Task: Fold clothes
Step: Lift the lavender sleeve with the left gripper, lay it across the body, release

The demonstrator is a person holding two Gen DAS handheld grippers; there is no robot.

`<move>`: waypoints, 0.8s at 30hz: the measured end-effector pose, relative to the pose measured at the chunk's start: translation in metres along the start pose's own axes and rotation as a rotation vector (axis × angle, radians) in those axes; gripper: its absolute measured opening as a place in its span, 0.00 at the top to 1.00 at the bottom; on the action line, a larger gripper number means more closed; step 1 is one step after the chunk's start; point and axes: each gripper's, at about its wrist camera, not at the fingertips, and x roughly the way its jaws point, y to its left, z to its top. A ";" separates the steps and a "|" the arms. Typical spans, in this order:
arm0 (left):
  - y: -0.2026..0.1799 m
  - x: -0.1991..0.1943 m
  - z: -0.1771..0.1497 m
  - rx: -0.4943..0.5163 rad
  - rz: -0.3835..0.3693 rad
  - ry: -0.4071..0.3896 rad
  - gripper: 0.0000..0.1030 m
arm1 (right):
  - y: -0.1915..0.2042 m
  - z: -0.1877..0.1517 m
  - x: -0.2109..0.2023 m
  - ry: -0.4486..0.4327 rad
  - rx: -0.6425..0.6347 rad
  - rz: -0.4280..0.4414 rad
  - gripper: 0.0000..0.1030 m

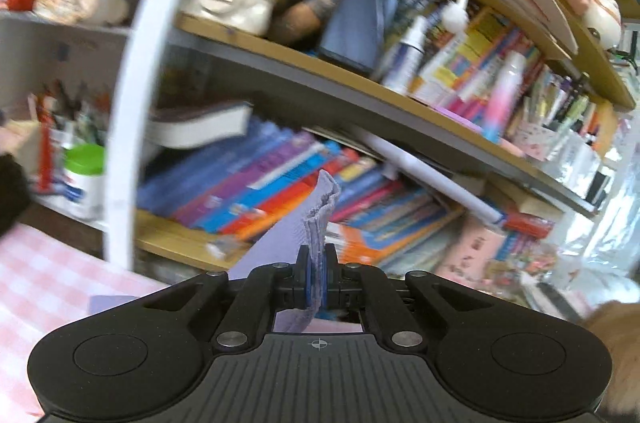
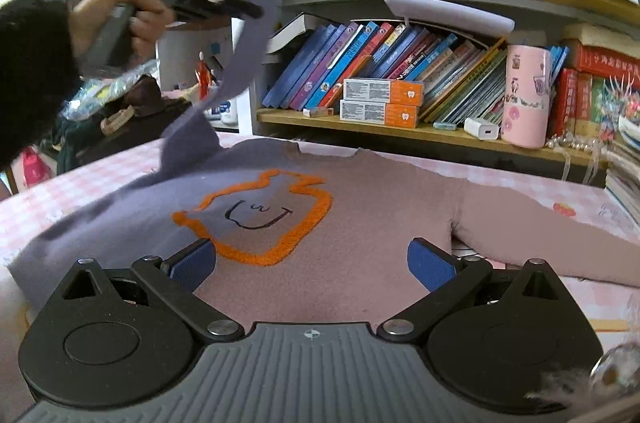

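Observation:
A lilac sweater (image 2: 360, 223) with an orange outline and a drawn face lies flat on the pink checked tablecloth (image 2: 100, 175). My left gripper (image 1: 316, 263) is shut on the cuff of its left sleeve (image 1: 316, 215). In the right wrist view the left gripper (image 2: 244, 7) holds that sleeve (image 2: 244, 63) lifted high above the table at the upper left. My right gripper (image 2: 312, 263) is open and empty, low over the sweater's body. The right sleeve (image 2: 540, 239) lies stretched out to the right.
A bookshelf (image 2: 400, 131) with books, orange boxes (image 2: 380, 101), a pink cup (image 2: 526, 95) and a white charger (image 2: 482, 127) stands right behind the table. A white upright post (image 1: 132, 83) and a bag (image 2: 120, 119) are at the left.

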 end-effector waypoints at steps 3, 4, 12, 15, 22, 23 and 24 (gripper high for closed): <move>-0.019 0.018 -0.013 -0.002 -0.034 0.037 0.97 | -0.002 0.000 0.000 0.002 0.016 0.012 0.00; -0.024 0.024 -0.018 -0.002 -0.041 0.050 0.97 | -0.002 0.000 0.000 0.002 0.017 0.013 0.00; -0.030 0.071 -0.078 -0.161 -0.032 0.236 0.84 | -0.003 0.000 0.000 0.002 0.016 0.031 0.00; -0.030 0.069 -0.085 -0.200 -0.080 0.291 0.59 | -0.004 0.000 0.000 0.005 0.022 0.041 0.00; -0.025 -0.012 -0.065 -0.031 -0.042 0.129 0.12 | -0.009 0.001 0.001 0.014 0.053 0.053 0.00; -0.020 -0.024 -0.066 0.024 -0.007 0.120 0.11 | -0.009 0.001 0.002 0.015 0.053 0.053 0.00; -0.016 -0.037 -0.067 0.079 0.027 0.111 0.08 | -0.009 0.001 0.002 0.016 0.053 0.053 0.00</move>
